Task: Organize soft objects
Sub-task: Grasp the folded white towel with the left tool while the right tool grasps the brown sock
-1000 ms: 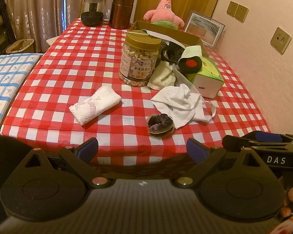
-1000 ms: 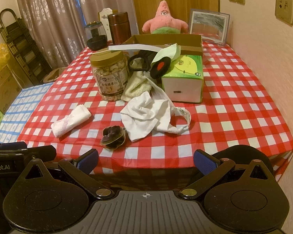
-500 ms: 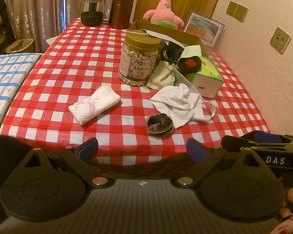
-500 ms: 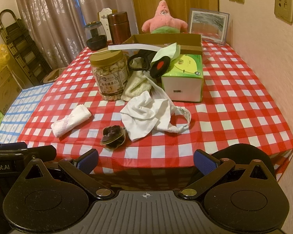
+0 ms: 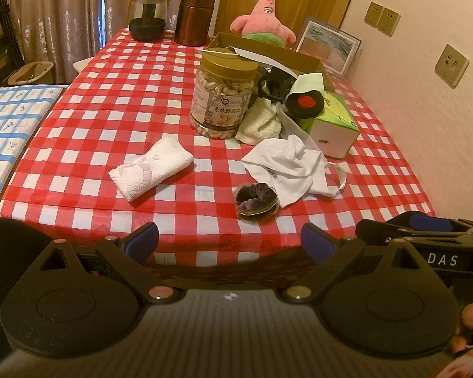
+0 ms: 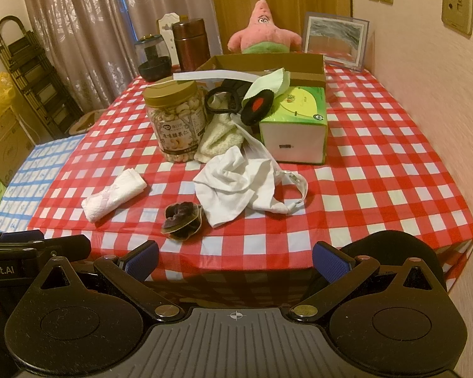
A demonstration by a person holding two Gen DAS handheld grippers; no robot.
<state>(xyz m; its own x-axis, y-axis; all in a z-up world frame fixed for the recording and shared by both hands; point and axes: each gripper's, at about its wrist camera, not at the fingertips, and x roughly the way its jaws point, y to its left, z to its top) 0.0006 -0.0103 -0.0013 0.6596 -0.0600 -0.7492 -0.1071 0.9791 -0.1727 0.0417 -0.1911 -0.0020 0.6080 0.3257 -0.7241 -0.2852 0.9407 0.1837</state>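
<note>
With both the left tongs (image 5: 229,242) and right tongs (image 6: 235,257) spread wide and empty short of the red-checked worktop (image 5: 116,100), start with the near-edge dark purple velvet scrunchie (image 5: 257,201), pinching its bunched fabric from above.

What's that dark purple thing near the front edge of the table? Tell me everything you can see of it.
It looks like a velvet scrunchie, a dark purple gathered fabric ring with soft, shiny folds. It lies flat on the red-and-white checked tablecloth, close to the front edge. A thin, paler disc or card seems to sit under it. The crumpled white cloth lies right beside it, touching or nearly so. Neither gripper touches it.
</note>
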